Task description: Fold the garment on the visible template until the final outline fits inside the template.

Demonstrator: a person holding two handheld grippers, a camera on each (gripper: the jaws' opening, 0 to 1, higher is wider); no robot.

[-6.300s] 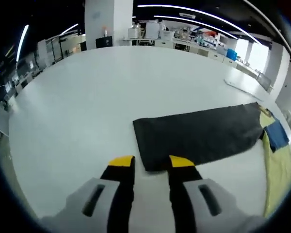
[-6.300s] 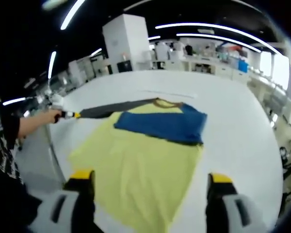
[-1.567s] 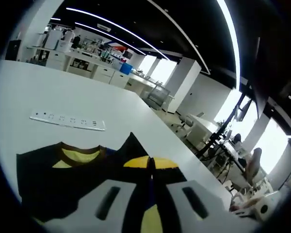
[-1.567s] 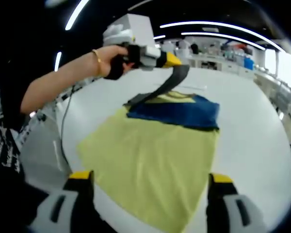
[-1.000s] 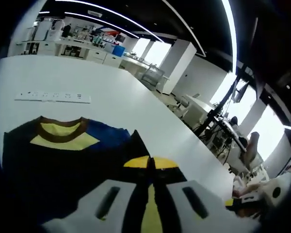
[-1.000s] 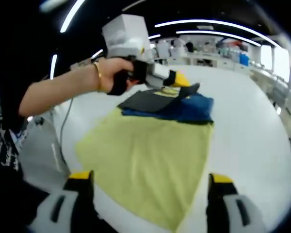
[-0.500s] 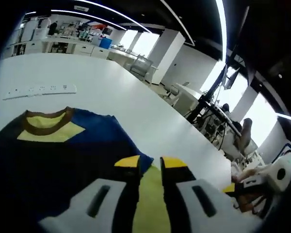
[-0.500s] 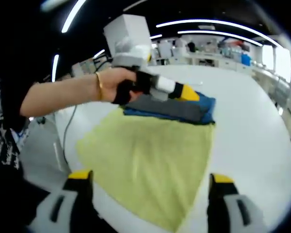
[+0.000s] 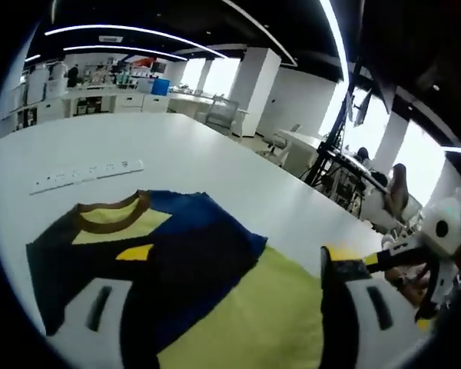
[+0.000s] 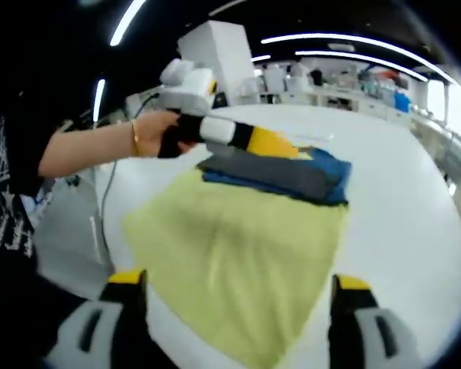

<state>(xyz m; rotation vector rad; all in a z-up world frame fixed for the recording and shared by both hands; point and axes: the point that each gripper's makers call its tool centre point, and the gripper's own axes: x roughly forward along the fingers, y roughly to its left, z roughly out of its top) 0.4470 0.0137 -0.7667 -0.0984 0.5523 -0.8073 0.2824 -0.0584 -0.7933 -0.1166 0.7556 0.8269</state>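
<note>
A yellow T-shirt [image 10: 238, 238] lies flat on the white table [image 10: 415, 231]. Its top part is blue [image 10: 326, 165], with a brown collar [image 9: 107, 221]. A dark grey sleeve [image 10: 280, 175] is folded across the blue part. My left gripper [image 9: 237, 254] hovers just above that fold, jaws wide open and holding nothing. In the right gripper view the left gripper [image 10: 280, 144] is held by a hand over the sleeve. My right gripper [image 10: 238, 280] stands open at the shirt's near hem, with nothing between its fingers.
A white power strip [image 9: 84, 174] lies on the table beyond the collar. The person's arm [image 10: 92, 150] reaches in from the left over the table edge. Desks and chairs [image 9: 346, 184] stand past the far side of the table.
My left gripper carried the dark sleeve over the blue chest, laid it flat there, let go and opened wide. The right gripper has stayed open by the hem.
</note>
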